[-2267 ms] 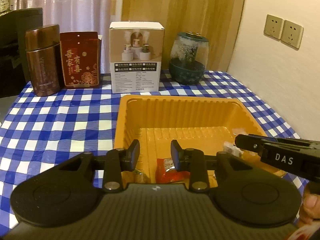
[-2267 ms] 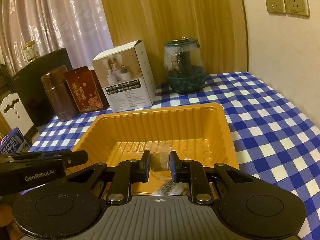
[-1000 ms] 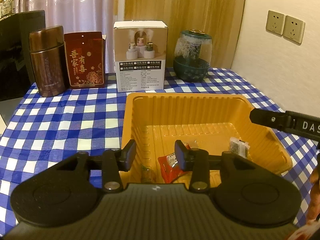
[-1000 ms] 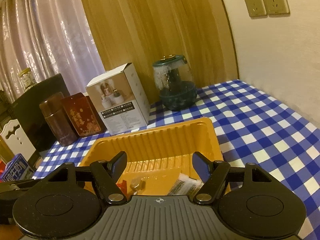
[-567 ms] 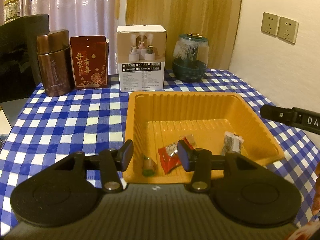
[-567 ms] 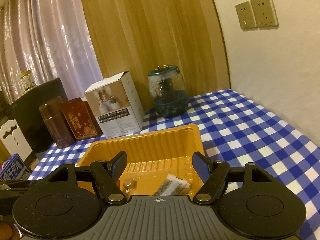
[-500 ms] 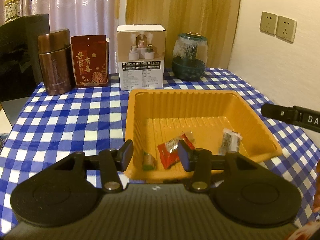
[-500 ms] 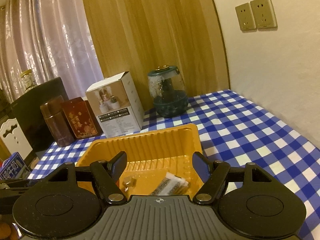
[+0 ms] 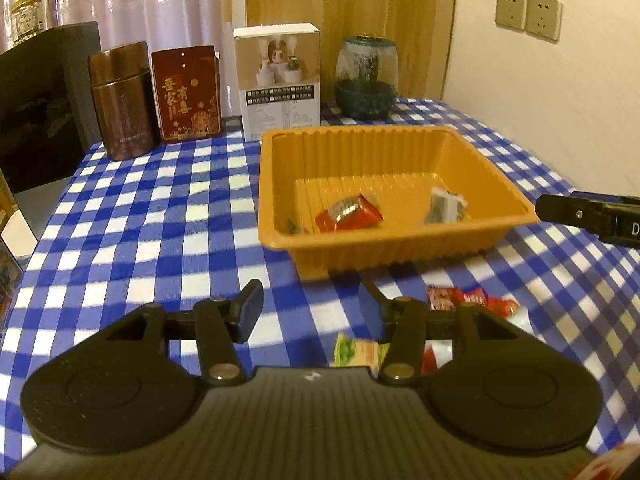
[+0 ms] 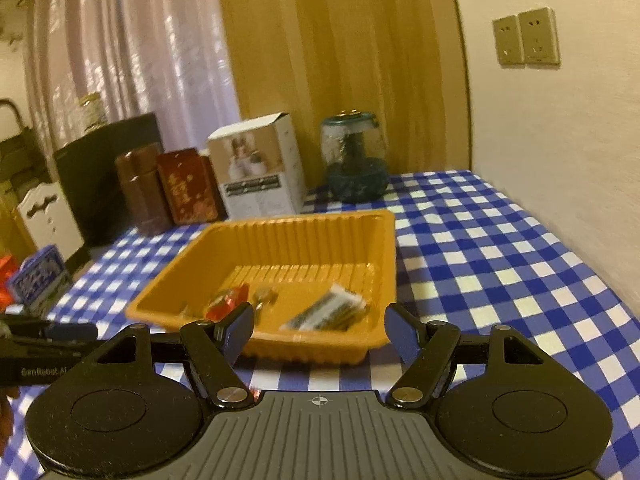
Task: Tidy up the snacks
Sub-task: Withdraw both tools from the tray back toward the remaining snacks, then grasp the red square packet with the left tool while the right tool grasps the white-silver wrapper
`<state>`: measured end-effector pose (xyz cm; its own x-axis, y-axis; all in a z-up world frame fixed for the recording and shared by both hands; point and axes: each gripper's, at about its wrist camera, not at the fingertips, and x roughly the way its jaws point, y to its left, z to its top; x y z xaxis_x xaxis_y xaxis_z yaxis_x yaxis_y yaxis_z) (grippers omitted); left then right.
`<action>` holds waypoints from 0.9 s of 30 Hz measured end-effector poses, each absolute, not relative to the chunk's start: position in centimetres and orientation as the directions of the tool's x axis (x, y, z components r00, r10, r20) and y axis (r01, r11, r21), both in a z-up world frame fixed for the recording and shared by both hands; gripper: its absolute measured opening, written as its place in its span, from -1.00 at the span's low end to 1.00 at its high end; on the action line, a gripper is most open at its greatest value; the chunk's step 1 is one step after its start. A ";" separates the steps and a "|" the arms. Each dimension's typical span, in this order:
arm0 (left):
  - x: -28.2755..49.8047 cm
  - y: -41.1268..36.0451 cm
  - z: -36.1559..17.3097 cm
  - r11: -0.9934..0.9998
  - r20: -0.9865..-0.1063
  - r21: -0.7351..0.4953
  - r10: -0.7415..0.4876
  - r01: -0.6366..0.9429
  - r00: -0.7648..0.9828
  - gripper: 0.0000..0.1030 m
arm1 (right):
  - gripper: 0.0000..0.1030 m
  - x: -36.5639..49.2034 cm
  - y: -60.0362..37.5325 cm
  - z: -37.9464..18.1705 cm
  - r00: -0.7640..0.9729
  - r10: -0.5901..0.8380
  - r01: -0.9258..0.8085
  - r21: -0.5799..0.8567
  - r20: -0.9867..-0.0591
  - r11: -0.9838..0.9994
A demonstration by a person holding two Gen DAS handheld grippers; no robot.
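An orange plastic tray (image 9: pixel 400 248) stands on the blue-checked tablecloth; it also shows in the right wrist view (image 10: pixel 384 280). In it lie a red snack packet (image 9: pixel 347 213), a dark and white packet (image 9: pixel 444 208) and a small green-wrapped sweet (image 9: pixel 294 227). My left gripper (image 9: pixel 310 310) is open and empty, held back from the tray's near side. Red packets (image 9: pixel 468 300) and a green and yellow packet (image 9: pixel 356 352) lie on the cloth by its right finger. My right gripper (image 10: pixel 320 330) is open and empty, just short of the tray's near wall.
Along the back stand a brown canister (image 9: pixel 122 100), a red box (image 9: pixel 186 94), a white box (image 9: pixel 278 80) and a glass jar (image 9: pixel 366 78). The wall with sockets (image 9: pixel 528 14) runs on the right. A black cabinet (image 9: pixel 40 108) stands at the left.
Both grippers have pulled back from the tray toward the table's front. The right gripper opened wide and left the dark and white packet in the tray. Loose packets have come into the left view.
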<state>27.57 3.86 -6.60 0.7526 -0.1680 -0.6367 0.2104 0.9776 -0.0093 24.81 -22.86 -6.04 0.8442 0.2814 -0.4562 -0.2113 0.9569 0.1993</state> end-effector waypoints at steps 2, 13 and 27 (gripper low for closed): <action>26.7 4.0 -6.7 0.976 -0.641 -0.007 -0.171 0.218 0.748 -0.04 | 0.40 24.0 -22.7 -6.2 0.838 0.292 -0.231 0.186 -0.461 0.955; 23.3 3.4 -7.7 0.887 -0.675 0.075 -0.292 0.457 0.677 -0.03 | 0.40 21.9 -21.4 -7.4 0.716 0.425 -0.467 0.072 -0.554 0.881; 24.6 0.7 -11.4 0.706 -0.739 0.177 -0.366 0.686 0.566 -0.03 | 0.39 22.3 -17.9 -11.7 0.589 0.465 -0.707 -0.142 -0.661 0.693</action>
<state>24.65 0.66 -11.36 0.5664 -0.3656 -0.7386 0.6859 0.7059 0.1766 22.33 -17.89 -11.66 0.5889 0.4646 -0.6613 -0.7066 0.6932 -0.1422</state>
